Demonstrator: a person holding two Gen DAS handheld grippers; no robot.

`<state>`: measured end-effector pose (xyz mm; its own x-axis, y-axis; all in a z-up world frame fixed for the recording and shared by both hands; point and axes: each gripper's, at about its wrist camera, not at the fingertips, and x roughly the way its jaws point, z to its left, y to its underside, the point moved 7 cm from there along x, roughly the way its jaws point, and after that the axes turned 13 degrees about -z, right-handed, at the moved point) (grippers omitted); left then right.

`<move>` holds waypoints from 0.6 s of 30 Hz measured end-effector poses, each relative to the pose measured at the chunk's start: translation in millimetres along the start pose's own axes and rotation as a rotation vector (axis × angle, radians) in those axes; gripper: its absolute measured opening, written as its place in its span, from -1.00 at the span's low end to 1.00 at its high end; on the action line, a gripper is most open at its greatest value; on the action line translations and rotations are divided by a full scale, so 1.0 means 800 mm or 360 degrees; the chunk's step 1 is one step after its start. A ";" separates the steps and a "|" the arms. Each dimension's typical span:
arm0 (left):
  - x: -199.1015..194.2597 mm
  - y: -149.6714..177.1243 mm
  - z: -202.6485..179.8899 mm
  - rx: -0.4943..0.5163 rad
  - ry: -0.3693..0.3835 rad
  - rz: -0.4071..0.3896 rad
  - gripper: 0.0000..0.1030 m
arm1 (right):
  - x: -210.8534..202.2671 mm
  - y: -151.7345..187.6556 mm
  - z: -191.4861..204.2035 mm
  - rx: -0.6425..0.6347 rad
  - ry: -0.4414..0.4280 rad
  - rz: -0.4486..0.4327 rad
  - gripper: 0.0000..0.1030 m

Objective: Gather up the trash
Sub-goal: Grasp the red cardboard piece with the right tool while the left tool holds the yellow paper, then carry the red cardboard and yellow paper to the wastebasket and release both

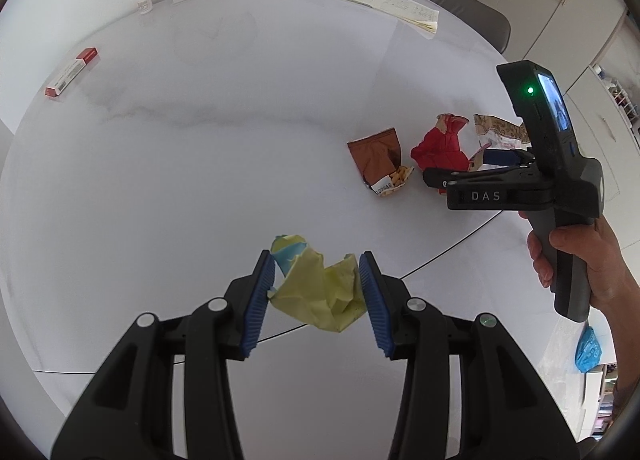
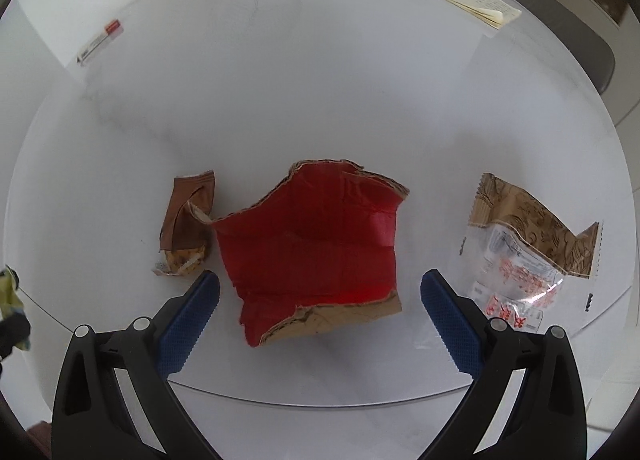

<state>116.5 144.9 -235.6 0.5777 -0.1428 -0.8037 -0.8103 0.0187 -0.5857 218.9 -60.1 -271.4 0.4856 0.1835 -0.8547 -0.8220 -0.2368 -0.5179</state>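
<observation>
Left gripper (image 1: 317,296) is clamped on a crumpled yellow paper wad (image 1: 320,292), lifted off the white table (image 1: 200,140). Right gripper (image 2: 320,320) hangs wide open over a torn red cardboard piece (image 2: 312,244), nothing blocking it. Brown snack wrapper (image 2: 188,220) sits just left, clear printed wrapper (image 2: 528,252) to the right.

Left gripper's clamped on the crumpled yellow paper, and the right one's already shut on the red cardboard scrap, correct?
Not quite. The left gripper does hold the yellow paper, but the right gripper is open, its jaws astride the red cardboard, as the right wrist view shows.
</observation>
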 end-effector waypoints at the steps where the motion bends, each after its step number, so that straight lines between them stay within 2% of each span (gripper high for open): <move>1: 0.000 -0.001 0.001 -0.0006 0.0001 -0.0001 -0.16 | 0.002 -0.002 0.001 -0.0017 0.0000 0.0004 0.94; 4: 0.002 -0.006 0.002 -0.0009 0.0002 -0.0007 -0.16 | 0.010 -0.006 0.010 -0.0097 0.0011 0.0020 0.94; 7: 0.003 -0.010 0.002 0.0003 0.0000 -0.0020 -0.16 | 0.016 -0.006 0.018 -0.0165 0.0009 0.0039 0.66; 10: 0.001 -0.012 0.001 0.0011 -0.0010 -0.0031 -0.16 | 0.016 -0.006 0.019 -0.0169 0.0008 0.0020 0.61; 14: 0.001 -0.013 0.000 -0.0003 -0.0018 -0.0031 -0.16 | 0.010 -0.005 0.012 -0.0116 -0.0001 -0.0002 0.45; 18: -0.001 -0.012 -0.001 -0.0007 -0.0023 -0.0029 -0.16 | 0.006 -0.010 0.010 0.0018 -0.0059 -0.0023 0.43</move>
<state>123.8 144.0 -228.8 0.5935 -0.1290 -0.7944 -0.8001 0.0121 -0.5998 225.3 -49.8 -271.3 0.4864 0.2222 -0.8450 -0.8184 -0.2228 -0.5297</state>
